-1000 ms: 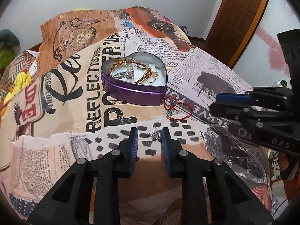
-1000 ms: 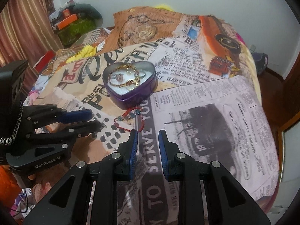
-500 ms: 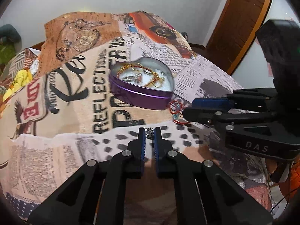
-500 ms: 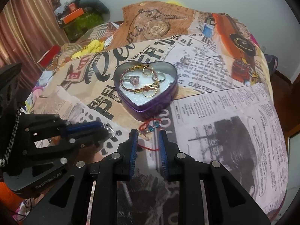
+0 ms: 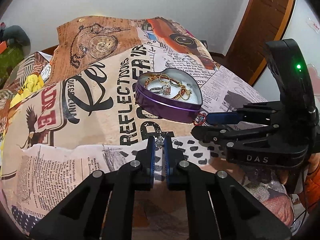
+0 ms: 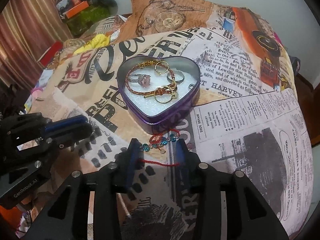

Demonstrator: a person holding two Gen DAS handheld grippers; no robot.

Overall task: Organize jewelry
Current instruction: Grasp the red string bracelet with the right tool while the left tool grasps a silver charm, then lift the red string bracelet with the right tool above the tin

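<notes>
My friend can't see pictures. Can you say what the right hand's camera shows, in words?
The right gripper, jaws opening, straddles a red string bracelet with blue beads lying on a newspaper-print cloth. Just beyond sits a purple heart-shaped tin holding rings and a braided bracelet; the left gripper is at the left.

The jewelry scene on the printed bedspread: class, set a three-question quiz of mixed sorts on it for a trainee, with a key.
1. Multiple choice: what does the left gripper pinch? A) a small silver earring B) a gold ring C) a watch
2. True or false: the red cord bracelet already lies inside the purple heart-shaped tin.
3. Fill in: the right gripper has its opening jaws on either side of the ____.

Key: 1 A. 2 false, it lies on the bedspread just in front of the tin. 3 red cord bracelet.
</notes>
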